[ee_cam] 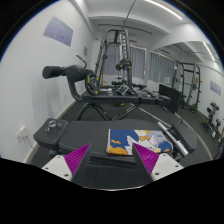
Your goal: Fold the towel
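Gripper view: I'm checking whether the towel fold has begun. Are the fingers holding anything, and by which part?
Nothing is held. The fingers stand open with empty space between them, above a dark surface; a colourful flat item lies just ahead.

Gym: weight machines (120, 60), bench (70, 75)

Folded patterned towel (121, 142) lies on the dark flat tabletop (85, 140), just ahead of and between the fingers. Beyond the table stands a metal-framed exercise machine (115, 65); weight rack (192, 85) to its right.
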